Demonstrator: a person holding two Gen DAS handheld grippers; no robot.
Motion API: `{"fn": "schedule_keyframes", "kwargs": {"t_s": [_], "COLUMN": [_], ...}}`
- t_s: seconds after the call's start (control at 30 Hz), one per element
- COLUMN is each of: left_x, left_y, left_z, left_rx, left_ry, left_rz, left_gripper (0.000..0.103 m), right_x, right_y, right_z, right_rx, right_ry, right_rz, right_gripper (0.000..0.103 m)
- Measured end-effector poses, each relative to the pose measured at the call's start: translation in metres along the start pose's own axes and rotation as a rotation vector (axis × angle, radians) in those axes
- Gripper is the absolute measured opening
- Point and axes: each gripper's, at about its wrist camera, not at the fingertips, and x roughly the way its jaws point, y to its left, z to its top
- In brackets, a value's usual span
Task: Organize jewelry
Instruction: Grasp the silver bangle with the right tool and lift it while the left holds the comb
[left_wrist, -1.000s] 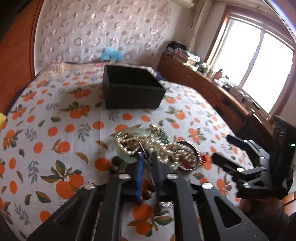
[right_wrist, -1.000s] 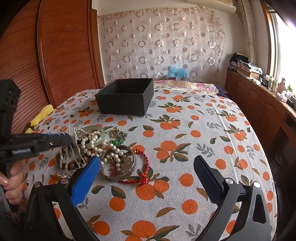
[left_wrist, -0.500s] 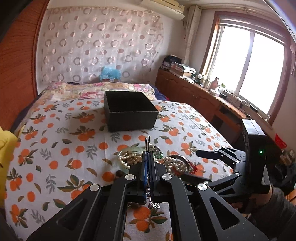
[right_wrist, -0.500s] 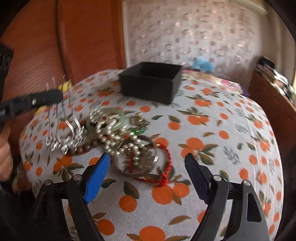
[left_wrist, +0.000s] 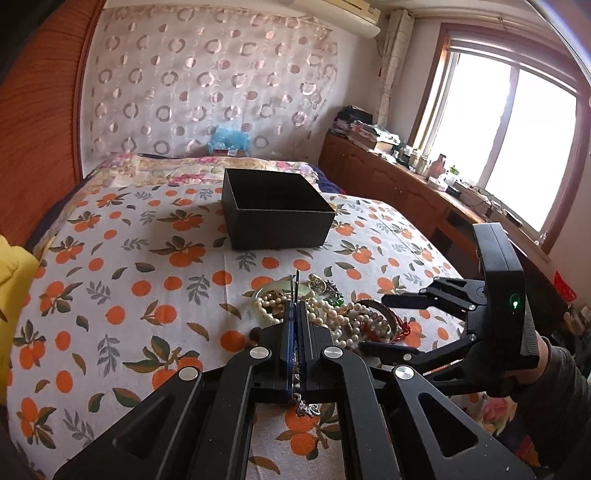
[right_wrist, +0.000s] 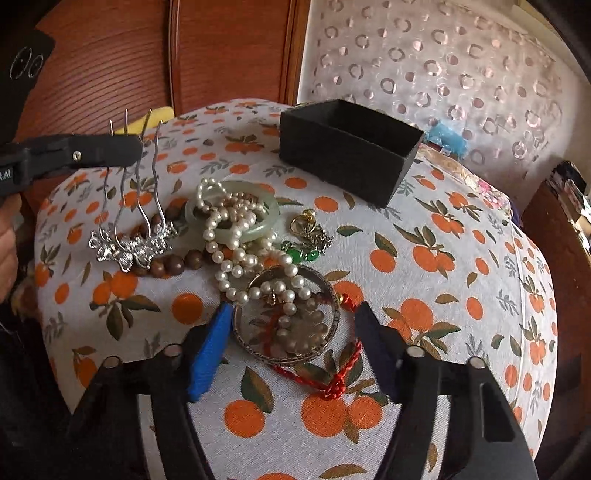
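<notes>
Left wrist view: the left tool (left_wrist: 295, 321) is clenched tight on a silver hair comb (left_wrist: 296, 286), prongs poking up past the tips. The black box (left_wrist: 275, 212) sits further back on the orange-print bed (left_wrist: 122, 258).

Right wrist view: the right tool (right_wrist: 293, 328) has just been closing, its fingers either side of the metal bangle (right_wrist: 286, 317) in the jewelry pile, not pressing it yet. The comb hangs off at the left.

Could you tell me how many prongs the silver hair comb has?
4, side by side, running up from the comb through the shut left gripper; their tips stick out above it.
</notes>
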Motion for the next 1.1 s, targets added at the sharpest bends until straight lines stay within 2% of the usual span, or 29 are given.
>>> {"fn": "schedule_keyframes", "kwargs": {"t_s": [0.2,0.4,0.7,0.93,1.1], "left_x": [-0.001,-0.001,-0.002,-0.002,-0.002], "left_y": [0.001,0.000,0.001,0.001,0.001], "left_z": [-0.001,-0.001,0.001,0.001,0.000], "left_rx": [-0.003,-0.003,-0.005,-0.004,-0.002], "left_ry": [-0.005,-0.005,-0.007,-0.006,-0.006], "left_rz": [0.001,0.001,0.000,0.001,0.002], "left_gripper": [0.001,0.001,0.001,0.001,0.001], "right_x": [-0.001,-0.002,-0.009,-0.028,-0.030], "right_y": [0.002,-0.009,-0.028,-0.032,-0.036], "right_z": [-0.002,0.003,0.007,0.010,0.011], "right_rx": [0.007,0.068,0.136,0.156,0.159], "right_ry": [-0.014,-0.026,-0.044,-0.110,-0.122], "right_rz": [-0.016,-0.107,-0.180,-0.194,-0.185], "right_gripper": [0.060,0.060,0.060,0.060,0.060]}}
